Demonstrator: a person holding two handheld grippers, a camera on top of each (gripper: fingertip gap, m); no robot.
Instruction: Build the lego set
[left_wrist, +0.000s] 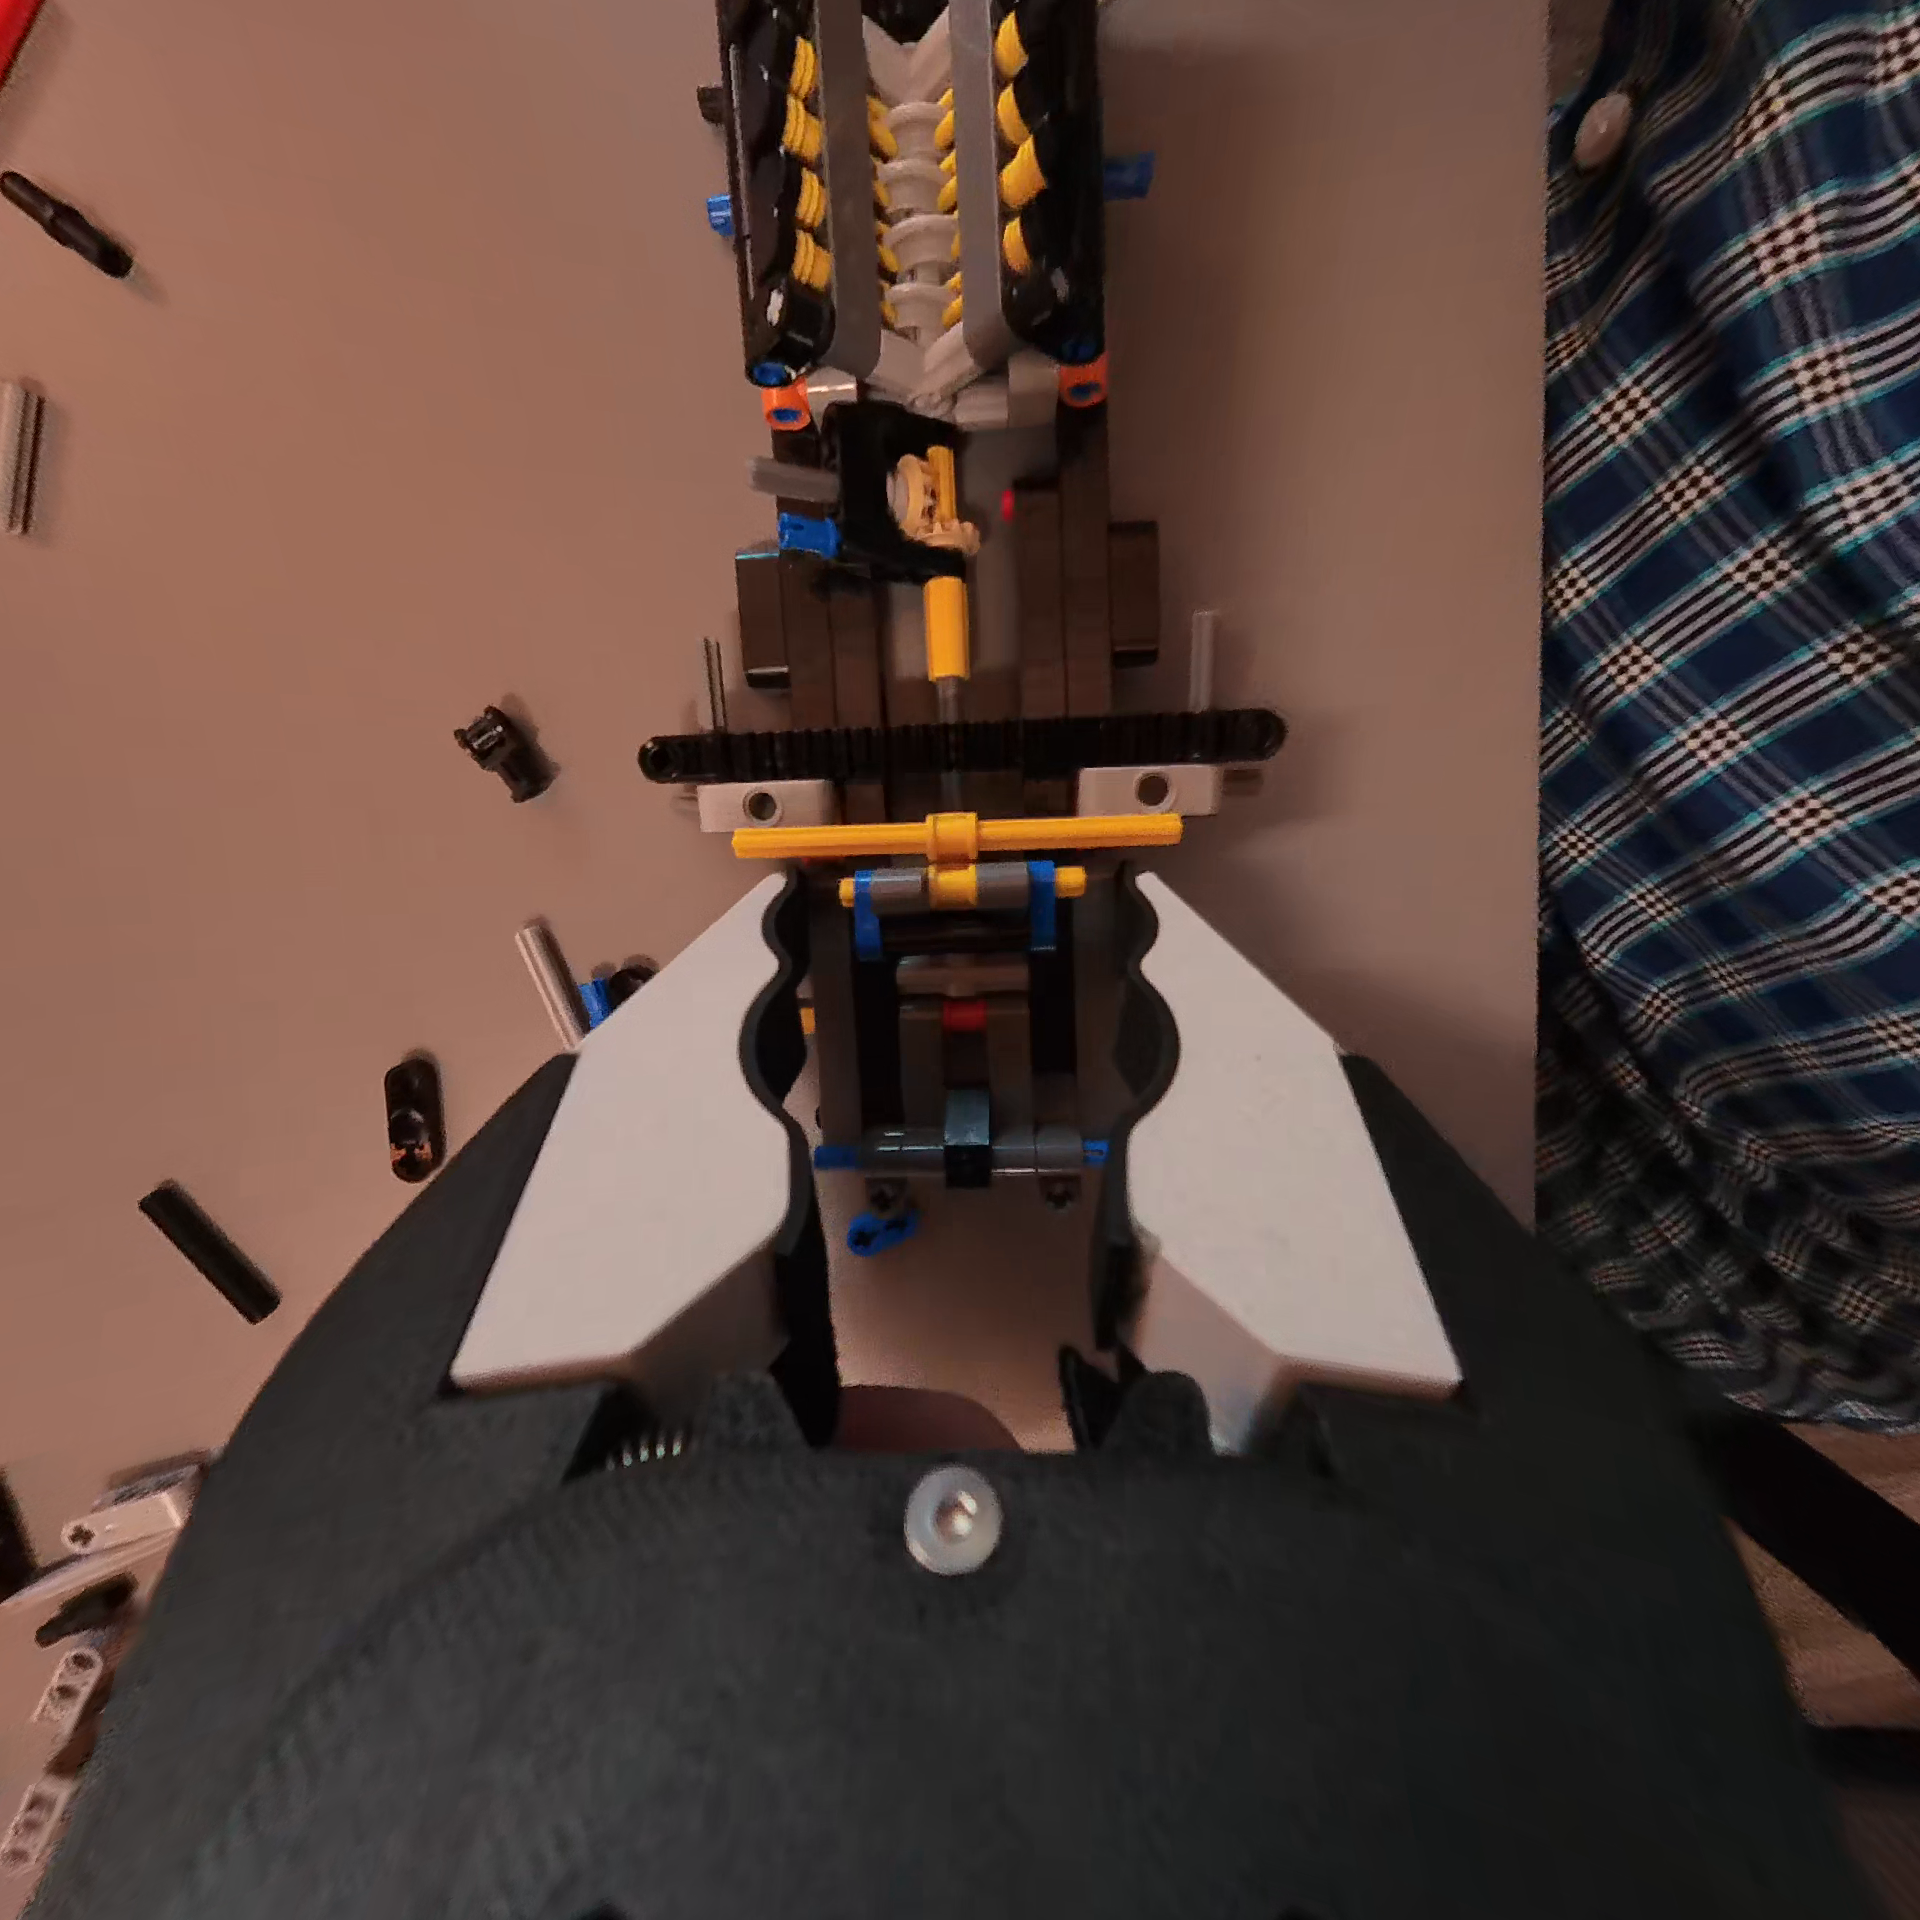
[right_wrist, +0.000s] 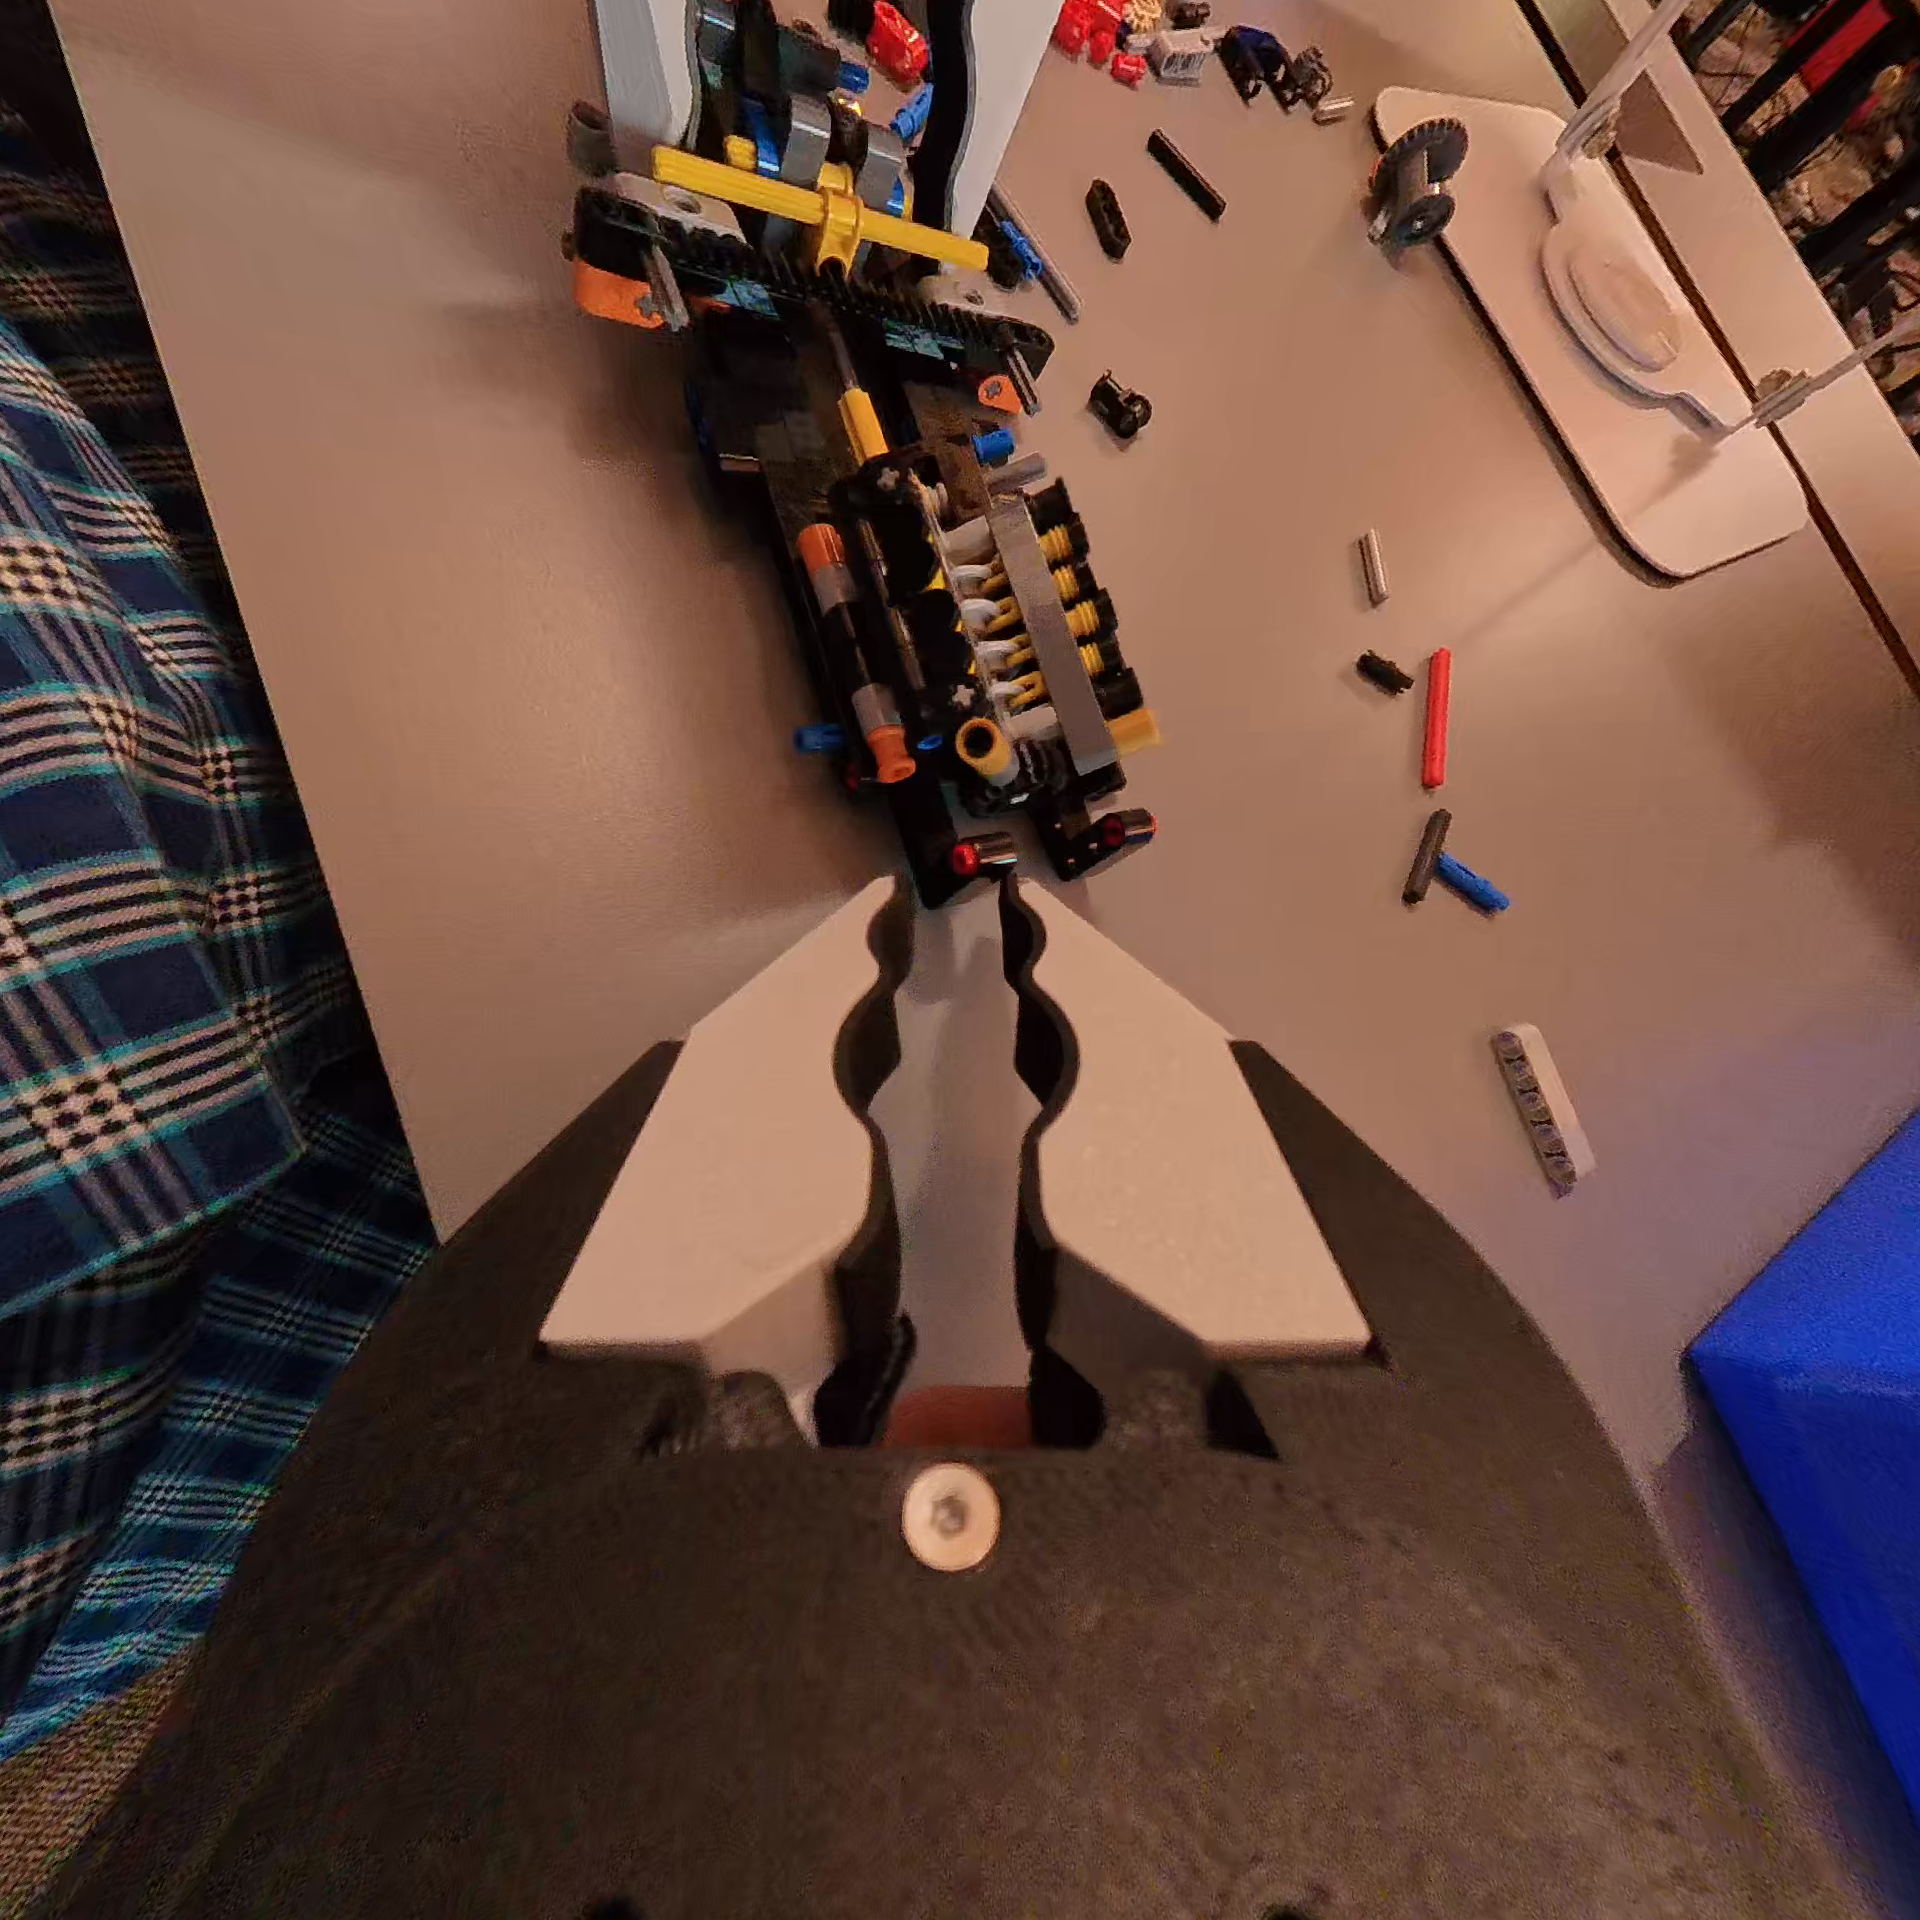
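The long lego model (left_wrist: 956, 582) lies on the tan table (left_wrist: 364, 520), with a black gear rack, yellow axles and an engine block with yellow pistons. My left gripper (left_wrist: 956, 914) is shut on the model's near end, one white finger on each side. In the right wrist view the model (right_wrist: 935, 623) runs away from me, and the left gripper's white fingers (right_wrist: 644, 73) clamp its far end. My right gripper (right_wrist: 954, 894) has its jaws narrowly apart, and its tips pinch the black beam end (right_wrist: 940, 883) at the model's near end.
Loose pieces lie beside the model: a black pin (left_wrist: 504, 753), a black axle (left_wrist: 208, 1252), a red axle (right_wrist: 1437, 717) and a grey beam (right_wrist: 1543, 1117). A blue box (right_wrist: 1829, 1455) stands at right and a white stand base (right_wrist: 1600, 343) farther back. Plaid cloth (left_wrist: 1725, 727) borders the table edge. The left gripper's tips are roughly 15 cm from the right gripper's.
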